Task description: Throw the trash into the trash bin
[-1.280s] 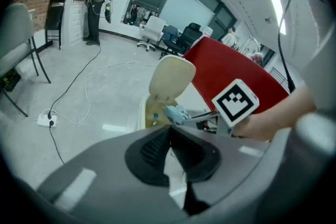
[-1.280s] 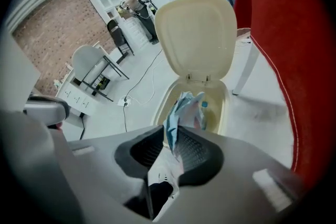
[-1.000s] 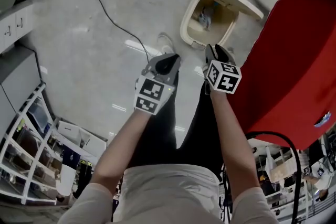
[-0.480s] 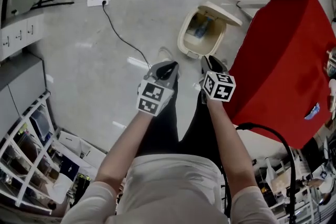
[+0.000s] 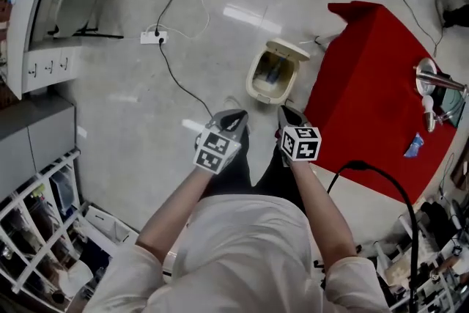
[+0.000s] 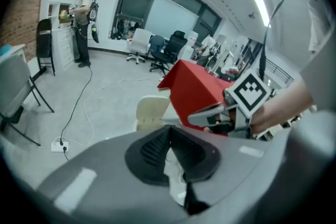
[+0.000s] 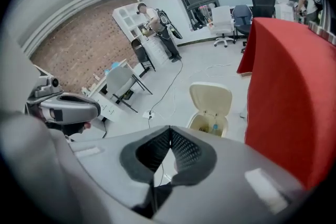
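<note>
The grey floor [image 5: 139, 106] fills most of the head view. A big desk [image 5: 366, 91] with a red cloth over it stands on the right side. A white cupboard [image 5: 44, 18] stands far off at the top left, well apart from the desk. The cream trash bin [image 5: 253, 82] stands on the floor just beside the near corner of the desk. Its lid [image 5: 291, 50] is flipped up, so the bin is open. The person's two arms reach out in front, and the two tools are side by side over the floor, on the near side of the bin and not touching it. The left tool [image 5: 234, 116] has its jaws pressed together at the tips, and nothing is between them. The right tool [image 5: 286, 113] has just been closing its jaws. They are together too, with nothing in them. The trash [image 5: 272, 72] lies down inside the open bin, and a bit of blue shows there. A white power strip [image 5: 155, 37] lies on the floor, well apart from the bin. A black cord [image 5: 176, 77] runs from it across the floor toward the tools. A shiny metal thing [image 5: 432, 77] and a small blue thing [image 5: 415, 146] lie on the far side of the desk.
</note>
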